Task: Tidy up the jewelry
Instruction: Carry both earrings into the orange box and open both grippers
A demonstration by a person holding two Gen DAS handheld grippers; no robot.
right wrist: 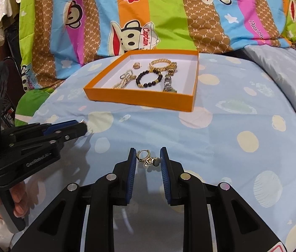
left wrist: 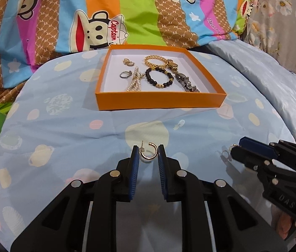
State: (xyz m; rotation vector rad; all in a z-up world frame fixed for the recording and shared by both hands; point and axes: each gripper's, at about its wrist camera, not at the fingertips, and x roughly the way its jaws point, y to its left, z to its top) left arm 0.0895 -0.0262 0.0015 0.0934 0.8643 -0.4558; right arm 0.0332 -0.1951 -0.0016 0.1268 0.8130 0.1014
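An orange box (left wrist: pixel 160 101) with a white floor sits on the blue bedspread and holds bracelets, pearls, rings and a watch; it also shows in the right wrist view (right wrist: pixel 141 99). My left gripper (left wrist: pixel 147 154) is open, its pads on either side of a gold hoop earring (left wrist: pixel 149 152) lying on the bedspread. My right gripper (right wrist: pixel 147 157) is open around a gold earring with a pearl drop (right wrist: pixel 148 160). In the left wrist view the right gripper (left wrist: pixel 235 149) shows at the right, by that earring (left wrist: pixel 225 154).
A striped cartoon monkey quilt (left wrist: pixel 105 16) rises behind the box. A pale floral cover (left wrist: pixel 284 31) lies at the right. The blue spotted bedspread (left wrist: pixel 84 130) stretches between the grippers and the box. The left gripper (right wrist: pixel 82 127) shows at the left of the right wrist view.
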